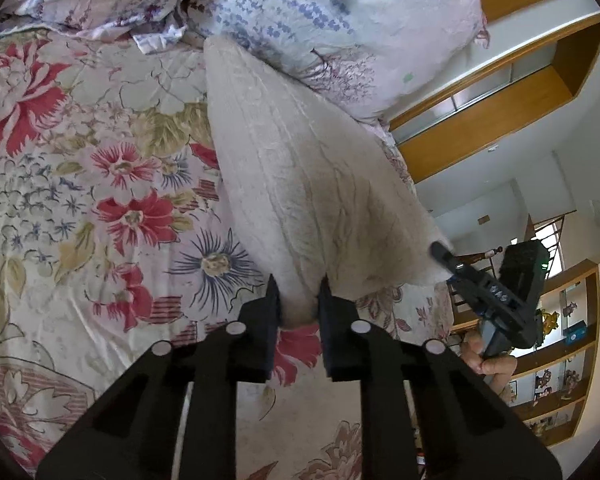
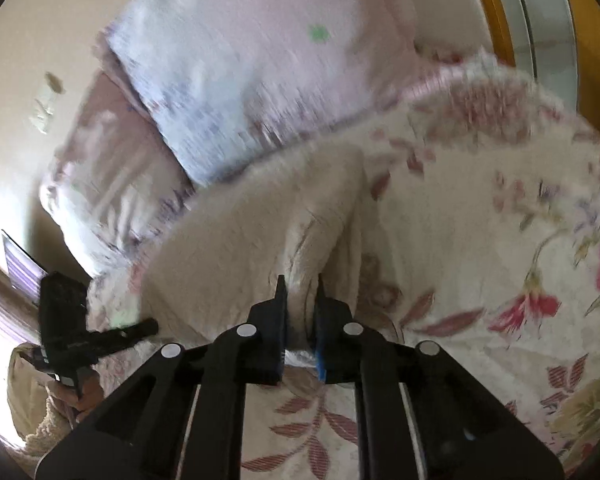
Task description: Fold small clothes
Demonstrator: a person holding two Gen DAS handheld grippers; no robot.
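Note:
A small white textured garment [image 1: 296,168] hangs stretched above the floral bedspread [image 1: 80,184]. My left gripper [image 1: 299,284] is shut on one near corner of it. The right gripper shows in the left wrist view [image 1: 440,250], holding the garment's other corner. In the right wrist view, which is blurred, my right gripper [image 2: 301,284] is shut on a bunched edge of the white garment [image 2: 252,232]. The left gripper [image 2: 148,326] appears at the left there, also touching the cloth.
Two patterned pillows [image 1: 340,12] lie at the head of the bed. A wooden wardrobe [image 1: 512,92] and wooden shelves with small items [image 1: 560,360] stand to the right of the bed. The bedspread [image 2: 500,260] extends right in the right wrist view.

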